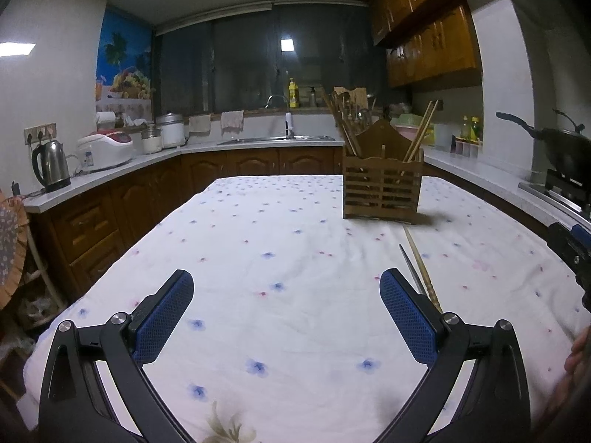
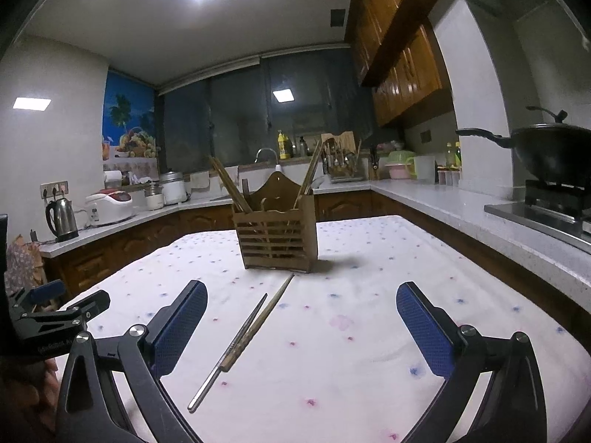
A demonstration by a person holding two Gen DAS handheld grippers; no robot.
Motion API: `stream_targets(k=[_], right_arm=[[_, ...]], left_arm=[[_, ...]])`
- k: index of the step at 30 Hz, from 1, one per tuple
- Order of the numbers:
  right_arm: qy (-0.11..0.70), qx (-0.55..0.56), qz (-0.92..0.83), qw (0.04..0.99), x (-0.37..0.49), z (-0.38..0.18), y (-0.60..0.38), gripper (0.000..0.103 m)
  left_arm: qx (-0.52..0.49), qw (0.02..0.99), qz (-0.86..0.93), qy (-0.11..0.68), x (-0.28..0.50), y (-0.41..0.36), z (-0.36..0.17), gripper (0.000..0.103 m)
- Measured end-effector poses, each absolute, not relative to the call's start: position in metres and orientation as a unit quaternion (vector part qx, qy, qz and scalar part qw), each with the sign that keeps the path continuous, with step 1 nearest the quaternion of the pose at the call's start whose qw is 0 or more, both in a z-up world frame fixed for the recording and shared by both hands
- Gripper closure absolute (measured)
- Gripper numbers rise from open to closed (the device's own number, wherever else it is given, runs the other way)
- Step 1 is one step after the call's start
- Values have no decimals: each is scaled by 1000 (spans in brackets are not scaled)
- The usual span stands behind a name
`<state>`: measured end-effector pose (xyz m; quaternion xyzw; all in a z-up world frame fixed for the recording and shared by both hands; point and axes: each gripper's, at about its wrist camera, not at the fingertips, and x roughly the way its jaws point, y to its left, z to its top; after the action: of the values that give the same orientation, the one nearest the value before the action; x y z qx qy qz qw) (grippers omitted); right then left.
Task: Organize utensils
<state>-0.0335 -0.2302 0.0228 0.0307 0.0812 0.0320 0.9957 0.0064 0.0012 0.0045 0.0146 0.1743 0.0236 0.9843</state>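
A slatted wooden utensil holder (image 1: 382,188) (image 2: 277,238) stands on the table with chopsticks (image 1: 419,136) (image 2: 227,184) leaning out of both sides. In front of it two loose chopsticks lie on the cloth: a wooden chopstick (image 2: 260,321) (image 1: 421,264) and a thinner metal chopstick (image 2: 229,352) (image 1: 409,265). My right gripper (image 2: 301,326) is open just above the cloth, the loose pair lying between its fingers toward the left pad. My left gripper (image 1: 286,315) is open over bare cloth, the loose chopsticks just past its right finger.
The table carries a white flowered cloth (image 1: 280,243). Kitchen counters run round the room with a kettle (image 1: 51,166), a rice cooker (image 1: 107,147) and a sink (image 1: 277,140). A black wok (image 2: 550,151) sits on the stove at right. The left gripper's body (image 2: 48,317) shows at the right view's left edge.
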Motion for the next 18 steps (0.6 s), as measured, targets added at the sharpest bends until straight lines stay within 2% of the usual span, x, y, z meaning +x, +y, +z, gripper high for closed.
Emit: stream_targets(k=[18], right_arm=[[79,24,37,996,-34,24,-225,0]], left_arm=[[9,987,29,155,1,5,12,0]])
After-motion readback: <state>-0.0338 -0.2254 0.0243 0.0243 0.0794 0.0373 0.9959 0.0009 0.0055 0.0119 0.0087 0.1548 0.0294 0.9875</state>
